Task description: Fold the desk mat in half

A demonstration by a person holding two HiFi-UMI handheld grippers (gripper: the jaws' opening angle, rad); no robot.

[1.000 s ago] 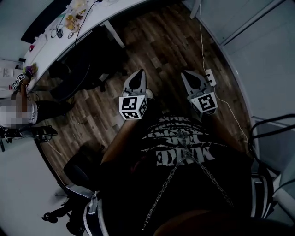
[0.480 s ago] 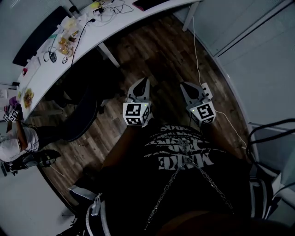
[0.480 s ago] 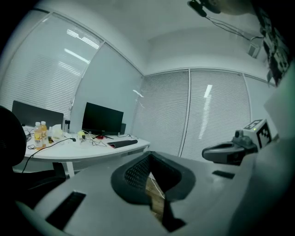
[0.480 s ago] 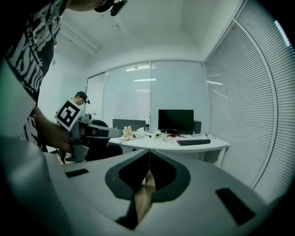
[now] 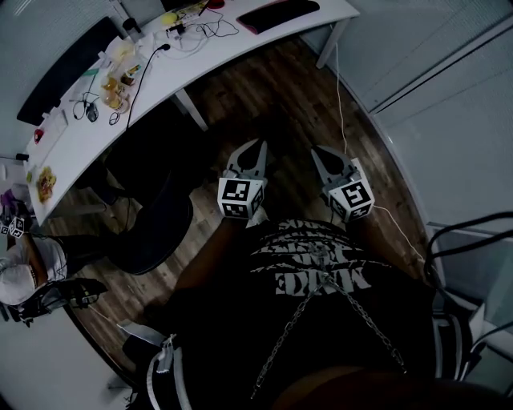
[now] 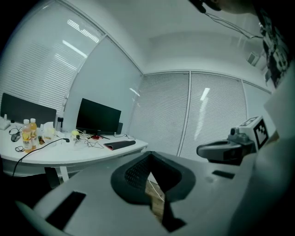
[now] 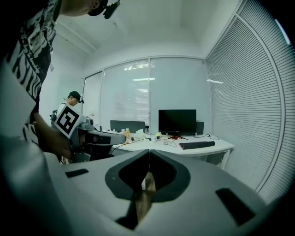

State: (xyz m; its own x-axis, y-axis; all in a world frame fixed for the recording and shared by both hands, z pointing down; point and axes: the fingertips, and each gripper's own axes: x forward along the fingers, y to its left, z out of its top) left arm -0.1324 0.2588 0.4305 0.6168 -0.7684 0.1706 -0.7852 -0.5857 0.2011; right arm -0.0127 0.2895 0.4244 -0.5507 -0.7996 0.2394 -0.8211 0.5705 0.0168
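The desk mat [image 5: 276, 14] is a dark, long pad with a reddish edge, lying flat at the right end of the white desk [image 5: 160, 80]. It also shows as a dark strip, the desk mat [image 6: 119, 144] in the left gripper view and the desk mat [image 7: 197, 144] in the right gripper view. My left gripper [image 5: 255, 150] and right gripper [image 5: 318, 154] hang side by side over the wooden floor, close to my torso and well short of the desk. Both are shut with nothing between the jaws. The left gripper [image 6: 150, 154] and right gripper [image 7: 149, 151] point toward the desk.
A black monitor [image 7: 177, 121], drink bottles [image 6: 27, 134] and tangled cables [image 5: 188, 28] crowd the desk. A dark office chair [image 5: 152, 232] stands under its left part. A white cable and power strip [image 5: 351, 164] lie on the floor right. A seated person [image 5: 24, 264] is far left.
The desk and the mat have come further into the head view as I move toward them. Both grippers stay shut and side by side.
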